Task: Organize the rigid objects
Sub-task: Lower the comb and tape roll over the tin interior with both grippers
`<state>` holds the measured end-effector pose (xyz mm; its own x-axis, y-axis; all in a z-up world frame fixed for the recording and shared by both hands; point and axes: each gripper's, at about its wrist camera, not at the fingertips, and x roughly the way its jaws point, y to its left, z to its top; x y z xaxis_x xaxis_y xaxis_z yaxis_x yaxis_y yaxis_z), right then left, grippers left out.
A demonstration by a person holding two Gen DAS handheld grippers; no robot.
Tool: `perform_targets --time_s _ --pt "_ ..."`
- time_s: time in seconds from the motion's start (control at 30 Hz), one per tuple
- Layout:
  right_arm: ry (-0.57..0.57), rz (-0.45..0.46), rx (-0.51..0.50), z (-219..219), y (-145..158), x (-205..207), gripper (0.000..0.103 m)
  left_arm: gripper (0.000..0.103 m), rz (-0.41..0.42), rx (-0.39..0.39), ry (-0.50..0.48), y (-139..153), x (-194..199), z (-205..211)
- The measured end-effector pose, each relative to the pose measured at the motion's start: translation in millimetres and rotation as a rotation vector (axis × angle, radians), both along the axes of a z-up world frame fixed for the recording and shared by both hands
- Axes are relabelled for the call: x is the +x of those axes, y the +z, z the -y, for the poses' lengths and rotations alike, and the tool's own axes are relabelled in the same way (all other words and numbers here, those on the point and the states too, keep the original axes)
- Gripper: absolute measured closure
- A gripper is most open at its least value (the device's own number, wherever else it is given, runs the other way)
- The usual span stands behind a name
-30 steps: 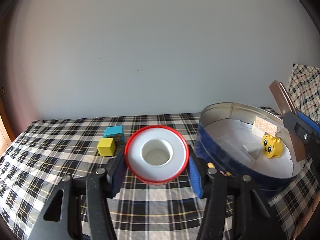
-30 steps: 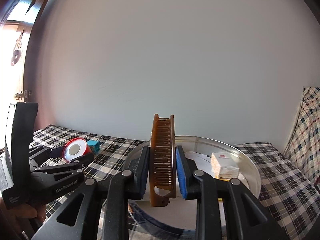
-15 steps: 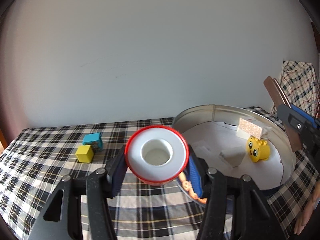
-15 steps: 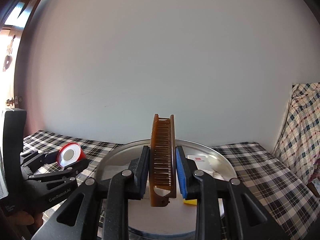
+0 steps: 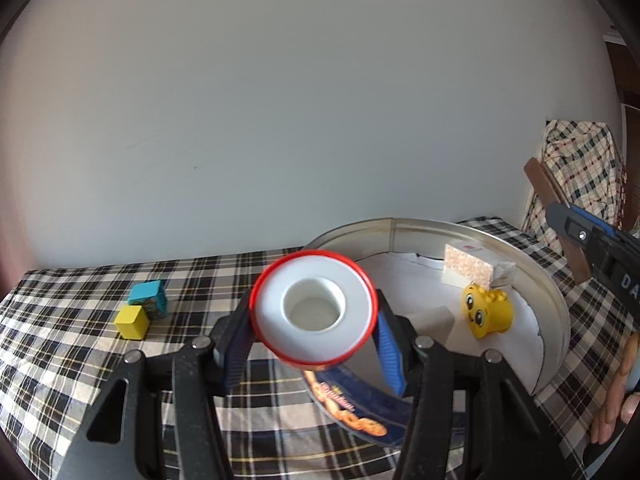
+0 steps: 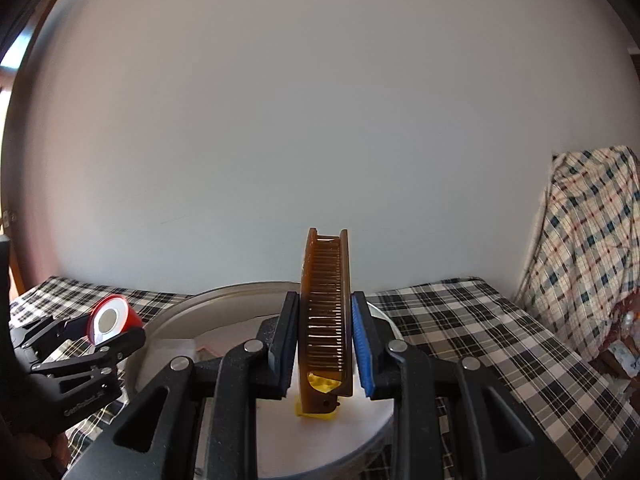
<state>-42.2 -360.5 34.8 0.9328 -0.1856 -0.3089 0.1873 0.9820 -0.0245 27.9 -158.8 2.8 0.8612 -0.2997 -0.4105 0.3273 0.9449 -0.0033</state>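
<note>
The left tongs [image 5: 314,354] squeeze a red tape roll [image 5: 313,312] and the right tongs [image 6: 325,346] squeeze a brown comb [image 6: 326,312], both held over the round tin [image 5: 556,300], probably to drop them in

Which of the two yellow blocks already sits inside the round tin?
The yellow block with the cartoon face, resting on the cookie tin floor. The plain yellow cube lies out on the checked cloth beside a teal block.
</note>
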Motion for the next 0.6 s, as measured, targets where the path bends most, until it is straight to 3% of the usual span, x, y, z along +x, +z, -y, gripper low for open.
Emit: perform_targets --time_s 0.23,0.6 --pt "-0.028 -0.014 0.006 10 -1 6 0.075 0.049 -0.041 -0.049 -0.061 1 8 16" --pt "-0.025 -0.066 -0.042 8 -11 29 0.075 0.049 -0.042 -0.032 -0.118 0 13 50"
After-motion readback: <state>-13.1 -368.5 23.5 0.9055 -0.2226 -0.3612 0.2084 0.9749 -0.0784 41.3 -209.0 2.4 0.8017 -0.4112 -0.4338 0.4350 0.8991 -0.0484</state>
